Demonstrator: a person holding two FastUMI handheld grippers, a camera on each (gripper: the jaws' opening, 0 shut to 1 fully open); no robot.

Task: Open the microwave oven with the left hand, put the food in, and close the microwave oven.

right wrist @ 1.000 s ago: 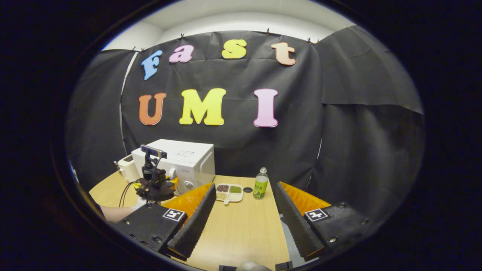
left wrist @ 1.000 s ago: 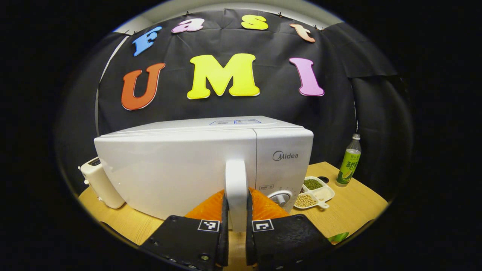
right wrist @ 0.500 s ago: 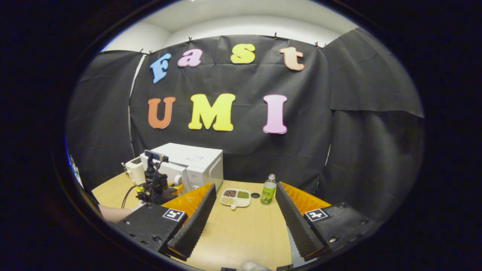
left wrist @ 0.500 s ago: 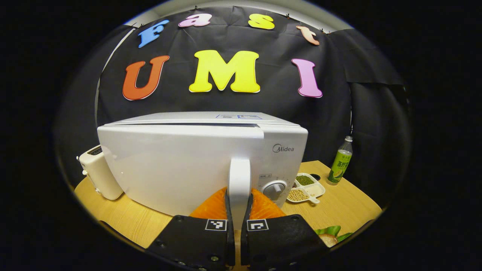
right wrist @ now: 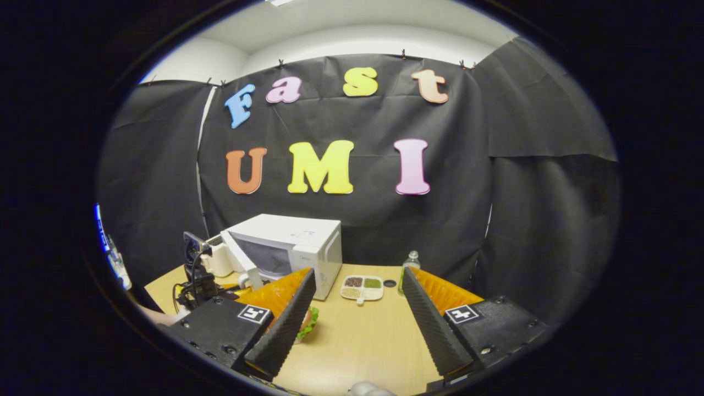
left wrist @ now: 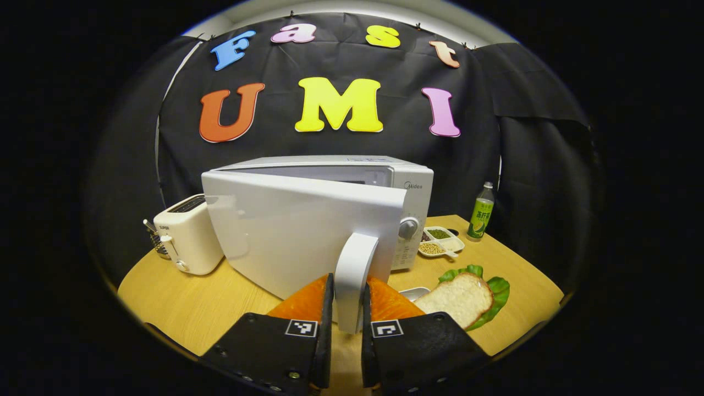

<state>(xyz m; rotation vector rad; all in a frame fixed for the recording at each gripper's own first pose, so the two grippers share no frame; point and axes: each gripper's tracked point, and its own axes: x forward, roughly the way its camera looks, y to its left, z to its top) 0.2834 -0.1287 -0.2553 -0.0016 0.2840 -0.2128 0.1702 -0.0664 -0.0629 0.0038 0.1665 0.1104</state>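
In the left gripper view, the left gripper [left wrist: 345, 324] is clamping the upright white door handle [left wrist: 352, 278] between both fingers, close at the bottom of the picture. The handle is sitting on the free edge of the microwave door [left wrist: 297, 231], which is standing partly swung out from the white microwave [left wrist: 385, 170], with a strip of the dim cavity showing above its top edge. Just to the right of the gripper, a slice of bread on green lettuce [left wrist: 459, 297] is lying on the wooden table [left wrist: 181, 308] near its front edge, with a small white dish [left wrist: 413, 292] beside it. A white toaster [left wrist: 184, 234] is standing to the left of the door, toward the table's left edge. Farther back on the right, a divided tray of beans [left wrist: 440, 242] is sitting near the microwave's control dial [left wrist: 408, 227], and a green-labelled bottle [left wrist: 480, 212] is standing at the back right edge.

In the right gripper view, the right gripper [right wrist: 357, 319] is hanging spread wide over the front of the table [right wrist: 357, 341], grasping nothing. Beyond its fingers, the bread [right wrist: 307, 324] is peeking out, and the left gripper [right wrist: 242, 286] is sitting at the open microwave [right wrist: 291, 247] farther off on the left.
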